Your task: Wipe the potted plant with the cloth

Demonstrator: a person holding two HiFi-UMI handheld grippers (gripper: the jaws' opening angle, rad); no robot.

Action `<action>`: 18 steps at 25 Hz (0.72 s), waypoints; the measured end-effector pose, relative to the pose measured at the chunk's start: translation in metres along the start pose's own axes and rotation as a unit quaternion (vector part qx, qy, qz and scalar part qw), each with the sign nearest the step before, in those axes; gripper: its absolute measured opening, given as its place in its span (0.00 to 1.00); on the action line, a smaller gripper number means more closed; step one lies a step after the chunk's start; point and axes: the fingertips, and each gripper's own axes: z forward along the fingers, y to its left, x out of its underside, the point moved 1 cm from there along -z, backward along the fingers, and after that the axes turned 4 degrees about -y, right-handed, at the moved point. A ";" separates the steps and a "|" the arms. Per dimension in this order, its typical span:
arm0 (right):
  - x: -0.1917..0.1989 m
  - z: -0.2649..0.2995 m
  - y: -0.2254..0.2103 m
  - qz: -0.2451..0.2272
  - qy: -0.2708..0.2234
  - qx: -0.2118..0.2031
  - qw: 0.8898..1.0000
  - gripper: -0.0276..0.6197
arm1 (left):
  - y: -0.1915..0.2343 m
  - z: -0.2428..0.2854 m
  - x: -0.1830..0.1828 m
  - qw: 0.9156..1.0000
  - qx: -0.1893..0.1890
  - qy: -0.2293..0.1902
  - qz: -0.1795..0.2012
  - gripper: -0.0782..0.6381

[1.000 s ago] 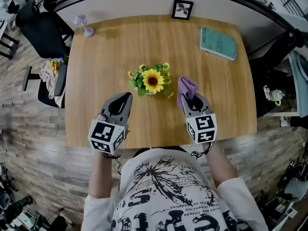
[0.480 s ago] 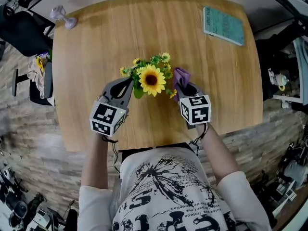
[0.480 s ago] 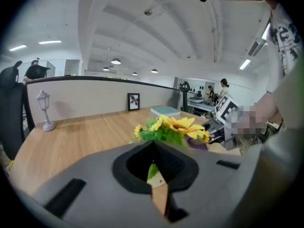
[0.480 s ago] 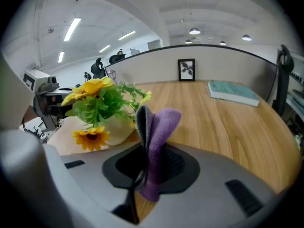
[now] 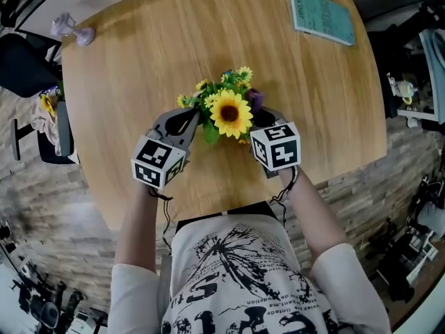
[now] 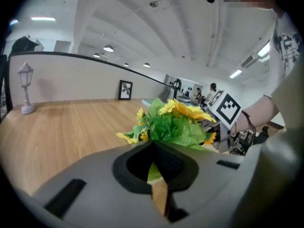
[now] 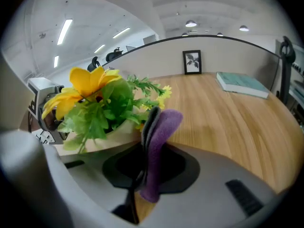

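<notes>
The potted plant (image 5: 228,110), a sunflower among green leaves and small yellow blooms, stands mid-table between my two grippers. My left gripper (image 5: 195,116) is shut, its tip close against the leaves on the plant's left; the leaves (image 6: 175,125) fill the left gripper view just past the closed jaws (image 6: 154,148). My right gripper (image 5: 261,116) is shut on the purple cloth (image 5: 255,100), which sticks up beside the plant's right side. In the right gripper view the cloth (image 7: 159,137) stands between the jaws, next to the pale pot (image 7: 114,133) and the plant (image 7: 95,103).
A teal book (image 5: 321,17) lies at the wooden table's (image 5: 139,61) far right, and a small lilac lamp ornament (image 5: 69,28) stands at the far left. A framed picture (image 7: 192,62) leans at the back. A black chair (image 5: 28,65) stands left of the table.
Both grippers came down and forward from the table's near side to flank the plant. The cloth moved with the right gripper up against the plant's right side.
</notes>
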 end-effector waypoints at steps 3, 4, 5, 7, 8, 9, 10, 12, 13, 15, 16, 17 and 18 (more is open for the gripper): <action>-0.005 0.000 0.006 0.002 -0.010 -0.003 1.000 0.16 | -0.013 0.002 -0.002 0.999 0.030 -0.004 -0.013 0.11; -0.007 0.000 0.006 0.002 -0.012 0.000 1.000 0.16 | -0.016 0.002 -0.002 0.999 0.037 -0.004 -0.013 0.11; -0.007 0.000 0.006 0.002 -0.013 0.004 1.000 0.16 | -0.017 0.002 -0.002 0.999 0.042 -0.004 -0.013 0.11; -0.007 0.000 0.008 0.000 -0.014 0.008 1.000 0.16 | -0.016 0.002 -0.002 0.999 0.046 -0.009 -0.015 0.11; -0.006 0.000 0.010 -0.002 -0.015 0.009 1.000 0.16 | -0.015 0.001 -0.002 0.999 0.047 -0.012 -0.018 0.11; -0.005 -0.001 0.012 -0.003 -0.014 0.008 1.000 0.16 | -0.015 0.001 -0.001 0.999 0.048 -0.014 -0.020 0.11; -0.003 -0.002 0.014 -0.004 -0.013 0.008 1.000 0.16 | -0.014 0.001 -0.002 0.999 0.048 -0.015 -0.020 0.11; 0.002 -0.006 0.018 -0.005 -0.010 0.010 1.000 0.16 | -0.014 0.003 -0.002 0.999 0.049 -0.013 -0.015 0.11; 0.006 -0.008 0.019 -0.004 -0.008 0.011 1.000 0.16 | -0.014 0.004 -0.003 0.999 0.050 -0.012 -0.012 0.11; 0.013 -0.012 0.024 -0.001 -0.005 0.013 1.000 0.16 | -0.013 0.005 -0.004 0.999 0.051 -0.010 -0.014 0.11; 0.016 -0.014 0.027 0.002 -0.003 0.013 1.000 0.16 | -0.013 0.005 -0.004 0.998 0.052 -0.010 -0.019 0.11; 0.019 -0.015 0.029 0.005 -0.002 0.014 1.000 0.16 | -0.013 0.005 -0.004 0.998 0.053 -0.010 -0.023 0.11; 0.022 -0.017 0.032 0.008 -0.002 0.016 1.000 0.16 | -0.012 0.004 -0.004 0.998 0.055 -0.011 -0.027 0.11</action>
